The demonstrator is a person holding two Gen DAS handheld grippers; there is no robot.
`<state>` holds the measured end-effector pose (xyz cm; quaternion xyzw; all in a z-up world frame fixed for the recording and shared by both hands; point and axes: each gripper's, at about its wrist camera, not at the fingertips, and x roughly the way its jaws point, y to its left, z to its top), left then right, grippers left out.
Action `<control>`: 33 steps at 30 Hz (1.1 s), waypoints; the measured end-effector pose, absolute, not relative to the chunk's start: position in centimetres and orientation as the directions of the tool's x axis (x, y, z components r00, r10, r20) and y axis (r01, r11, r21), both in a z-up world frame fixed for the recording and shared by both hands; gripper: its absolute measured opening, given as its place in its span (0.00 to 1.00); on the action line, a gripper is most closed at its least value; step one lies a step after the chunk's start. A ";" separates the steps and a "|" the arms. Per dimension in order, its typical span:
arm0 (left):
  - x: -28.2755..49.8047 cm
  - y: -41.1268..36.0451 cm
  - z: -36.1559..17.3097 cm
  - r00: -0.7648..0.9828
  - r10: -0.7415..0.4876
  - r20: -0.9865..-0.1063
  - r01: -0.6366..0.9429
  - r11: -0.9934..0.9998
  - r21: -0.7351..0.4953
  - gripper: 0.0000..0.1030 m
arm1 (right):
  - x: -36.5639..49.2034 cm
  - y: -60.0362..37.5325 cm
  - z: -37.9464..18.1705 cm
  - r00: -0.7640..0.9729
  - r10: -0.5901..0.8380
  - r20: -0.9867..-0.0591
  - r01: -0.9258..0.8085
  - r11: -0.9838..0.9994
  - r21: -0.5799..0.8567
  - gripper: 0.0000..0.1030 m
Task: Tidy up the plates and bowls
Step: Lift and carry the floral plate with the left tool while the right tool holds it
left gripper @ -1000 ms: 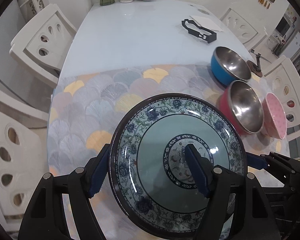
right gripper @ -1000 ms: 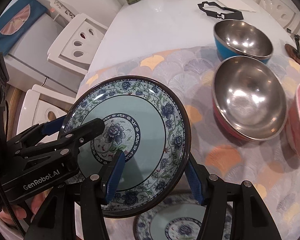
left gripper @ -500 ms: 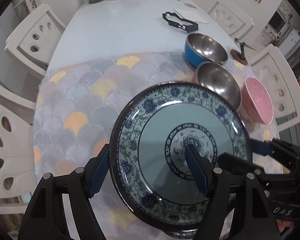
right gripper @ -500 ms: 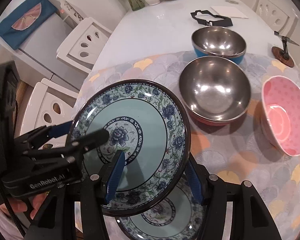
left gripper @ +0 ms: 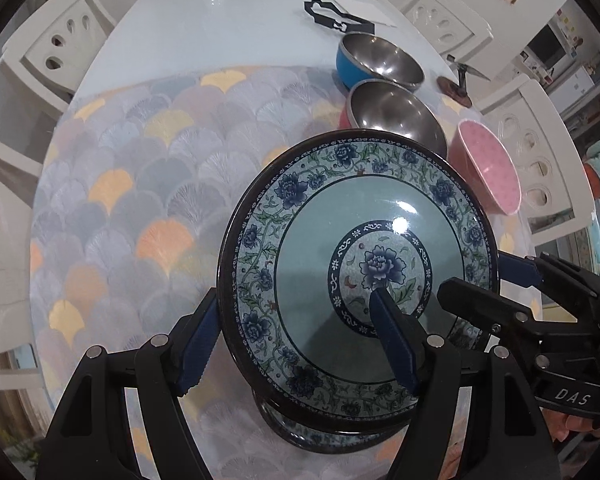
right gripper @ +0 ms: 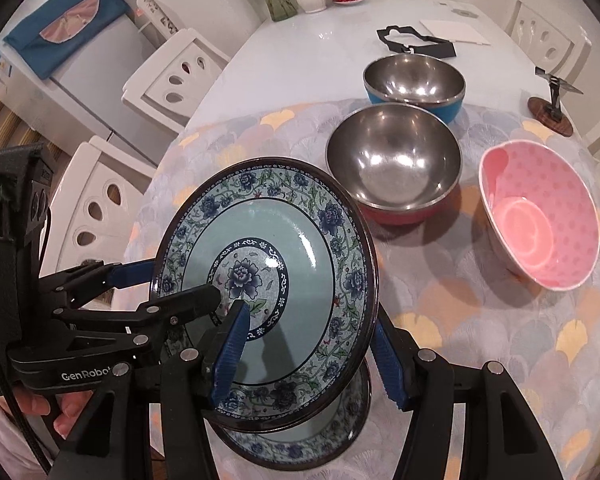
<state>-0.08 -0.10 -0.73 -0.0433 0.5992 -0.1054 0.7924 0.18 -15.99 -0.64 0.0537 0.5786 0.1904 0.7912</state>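
Above the patterned tablecloth [left gripper: 148, 184], near its front edge, the blue floral plate [left gripper: 340, 240] is held tilted in the air by both grippers at once — the left gripper [left gripper: 296, 332] is clamped on its left rim, one finger over the face and one behind the edge, and the right gripper [right gripper: 308, 344] is clamped on its right rim the same way. Directly under it a second floral plate [right gripper: 320, 428] lies flat on the cloth, apart from the raised one. Beyond them stand a steel bowl with a red outside [right gripper: 392, 164], a steel bowl with a blue outside [right gripper: 414, 80] just behind it, and a pink dotted bowl [right gripper: 540, 216] to the right. Farther back on the white table [left gripper: 220, 28] lie a black frame-like piece [right gripper: 416, 44] and a white sheet [right gripper: 454, 31].
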 end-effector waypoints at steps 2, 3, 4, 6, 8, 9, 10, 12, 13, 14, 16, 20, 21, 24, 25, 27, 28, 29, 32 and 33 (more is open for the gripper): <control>-0.2 -0.3 -0.9 0.252 -0.218 -0.943 0.116 0.974 -0.194 0.69 | -0.3 -16.0 -0.9 0.250 0.355 -0.901 -0.251 0.922 0.294 0.57; -0.4 -0.3 -0.9 0.247 -0.219 -0.944 0.117 0.974 -0.195 0.69 | -0.6 -16.0 -1.0 0.245 0.355 -0.902 -0.254 0.922 0.293 0.57; -0.5 -0.2 -1.0 0.244 -0.222 -0.944 0.117 0.973 -0.199 0.69 | -0.8 -16.1 -1.2 0.238 0.354 -0.905 -0.256 0.921 0.293 0.57; -0.7 -0.2 -1.0 0.237 -0.227 -0.945 0.116 0.972 -0.204 0.69 | -1.3 -16.1 -1.5 0.227 0.355 -0.907 -0.257 0.920 0.296 0.57; -0.9 -0.2 -1.1 0.234 -0.231 -0.945 0.116 0.971 -0.208 0.69 | -1.7 -16.2 -1.8 0.215 0.353 -0.911 -0.259 0.919 0.296 0.57; -1.1 -0.2 -1.2 0.231 -0.230 -0.945 0.118 0.971 -0.208 0.69 | -1.9 -16.1 -1.9 0.210 0.352 -0.912 -0.262 0.919 0.294 0.57; -1.2 -0.2 -1.3 0.227 -0.228 -0.947 0.122 0.971 -0.205 0.69 | -2.0 -16.1 -2.0 0.207 0.351 -0.913 -0.266 0.919 0.293 0.57; -1.5 -0.2 -1.5 0.222 -0.222 -0.950 0.128 0.972 -0.197 0.69 | -2.2 -16.0 -2.1 0.202 0.351 -0.914 -0.271 0.917 0.292 0.57; -1.6 -0.3 -1.6 0.221 -0.219 -0.950 0.132 0.972 -0.193 0.69 | -2.4 -15.9 -2.1 0.202 0.351 -0.914 -0.274 0.917 0.291 0.57; -1.7 -0.3 -1.7 0.219 -0.218 -0.951 0.135 0.972 -0.192 0.69 | -2.5 -15.9 -2.1 0.199 0.349 -0.916 -0.275 0.917 0.290 0.57; -1.9 -0.3 -1.9 0.214 -0.216 -0.953 0.138 0.972 -0.190 0.69 | -2.6 -15.8 -2.3 0.193 0.347 -0.918 -0.276 0.917 0.289 0.57; -2.3 -0.3 -2.2 0.209 -0.224 -0.952 0.138 0.970 -0.199 0.69 | -3.0 -15.7 -2.8 0.175 0.336 -0.925 -0.278 0.918 0.282 0.57; -2.3 -0.4 -2.2 0.208 -0.225 -0.952 0.138 0.970 -0.199 0.69 | -3.2 -15.8 -3.0 0.169 0.336 -0.927 -0.276 0.919 0.283 0.57; -2.7 -0.4 -2.5 0.201 -0.225 -0.953 0.141 0.970 -0.199 0.69 | -3.6 -15.8 -3.4 0.154 0.332 -0.931 -0.272 0.920 0.283 0.57; -2.8 -0.5 -2.6 0.198 -0.225 -0.954 0.143 0.969 -0.199 0.69 | -3.7 -15.8 -3.5 0.151 0.330 -0.932 -0.272 0.920 0.281 0.57; -3.0 -0.5 -2.8 0.192 -0.227 -0.955 0.144 0.969 -0.201 0.69 | -3.8 -15.8 -3.7 0.145 0.326 -0.934 -0.271 0.921 0.280 0.57; -3.1 -0.5 -2.9 0.189 -0.227 -0.955 0.145 0.969 -0.202 0.69 | -3.9 -15.9 -3.8 0.141 0.325 -0.935 -0.270 0.921 0.280 0.57; -3.1 -0.5 -3.0 0.185 -0.228 -0.956 0.146 0.968 -0.202 0.69 | -3.9 -15.9 -3.9 0.138 0.324 -0.936 -0.269 0.922 0.279 0.57; -3.2 -0.6 -3.3 0.175 -0.228 -0.958 0.149 0.968 -0.203 0.69 | -4.0 -15.8 -4.2 0.127 0.316 -0.940 -0.265 0.924 0.275 0.57; -3.3 -0.6 -3.5 0.171 -0.227 -0.959 0.151 0.968 -0.202 0.69 | -4.1 -15.8 -4.3 0.125 0.314 -0.941 -0.265 0.925 0.274 0.57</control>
